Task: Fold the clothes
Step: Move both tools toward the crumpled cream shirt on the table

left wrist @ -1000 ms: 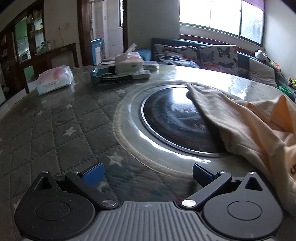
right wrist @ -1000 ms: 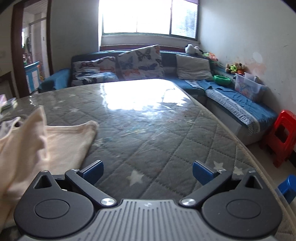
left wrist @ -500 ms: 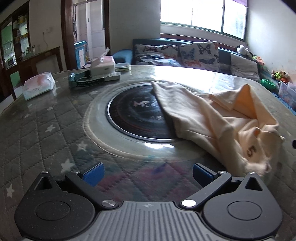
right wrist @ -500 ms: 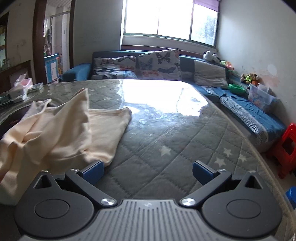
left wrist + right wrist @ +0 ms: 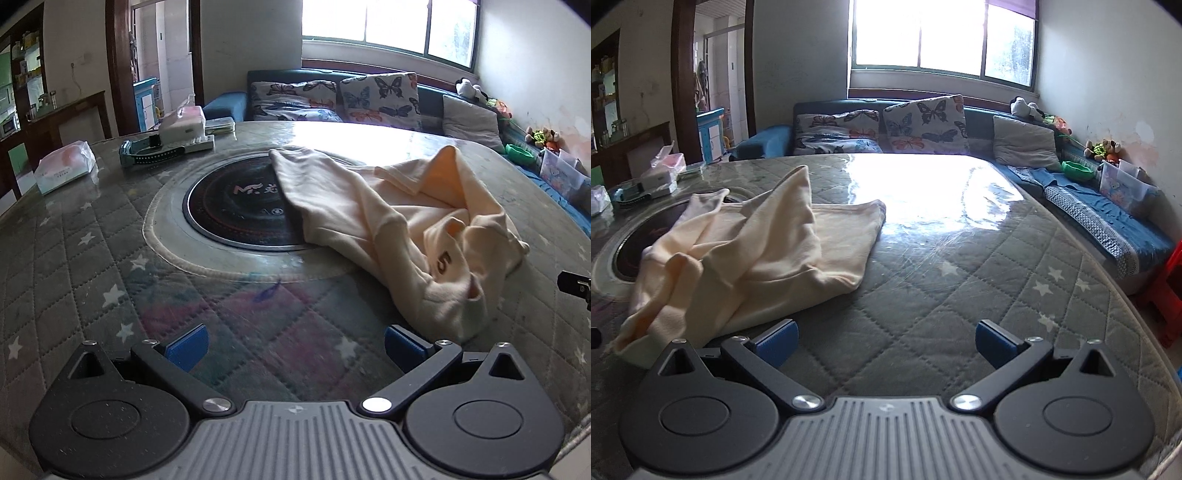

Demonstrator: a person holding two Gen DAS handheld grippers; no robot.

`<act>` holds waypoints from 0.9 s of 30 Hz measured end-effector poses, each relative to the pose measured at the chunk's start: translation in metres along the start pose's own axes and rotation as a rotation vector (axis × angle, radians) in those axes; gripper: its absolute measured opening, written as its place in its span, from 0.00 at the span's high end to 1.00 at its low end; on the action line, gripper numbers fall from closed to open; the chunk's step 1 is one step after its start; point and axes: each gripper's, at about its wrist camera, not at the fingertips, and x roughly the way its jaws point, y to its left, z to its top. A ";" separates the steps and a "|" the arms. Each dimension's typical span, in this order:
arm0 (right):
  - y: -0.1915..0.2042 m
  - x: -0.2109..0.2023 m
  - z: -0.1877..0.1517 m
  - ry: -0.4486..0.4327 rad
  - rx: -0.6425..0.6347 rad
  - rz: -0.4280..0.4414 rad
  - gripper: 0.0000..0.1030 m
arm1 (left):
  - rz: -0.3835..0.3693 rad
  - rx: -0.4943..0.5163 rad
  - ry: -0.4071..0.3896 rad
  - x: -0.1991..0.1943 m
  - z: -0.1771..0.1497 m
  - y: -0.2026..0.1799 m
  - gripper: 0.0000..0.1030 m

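So from my end both tools are just hanging above the tabletop with nothing in them: the left tool has its blue pads spread wide apart over the quilted star cover, and the right tool is spread the same way. The cream garment is lying in a crumpled heap, partly draped over the dark round insert in the middle of the tabletop, so a good chunk of that disc and its lettering is covered. In the right wrist view the near edge of the garment sits just beside the right tool's left pad, and I honestly can't tell if it touches. There's a mark on the cloth that looks like a 5, but the folds swallow the rest. Can't make out sleeves or which side is up. At the far right edge of the left view a black bit pokes in, cut off by the frame. Further back there's a tissue pack and a tissue box sitting on some flat stuff I can't identify.
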 end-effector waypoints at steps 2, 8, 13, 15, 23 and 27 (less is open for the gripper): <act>0.001 -0.005 -0.001 -0.005 0.001 0.009 0.00 | -0.002 0.010 0.001 -0.003 -0.002 -0.004 0.00; 0.006 -0.018 -0.005 -0.030 -0.003 0.025 0.00 | -0.008 0.037 -0.005 -0.011 -0.005 -0.013 0.00; 0.009 -0.023 -0.006 -0.043 -0.011 0.035 0.00 | -0.010 0.053 -0.012 -0.016 -0.005 -0.019 0.00; 0.009 -0.024 -0.006 -0.048 -0.012 0.039 0.00 | -0.012 0.058 -0.014 -0.017 -0.005 -0.020 0.00; 0.015 -0.025 -0.003 -0.056 -0.028 0.056 0.00 | -0.015 0.062 -0.010 -0.016 -0.002 -0.021 0.00; 0.018 -0.021 0.001 -0.052 -0.041 0.063 0.00 | -0.022 0.062 -0.006 -0.013 0.001 -0.022 0.00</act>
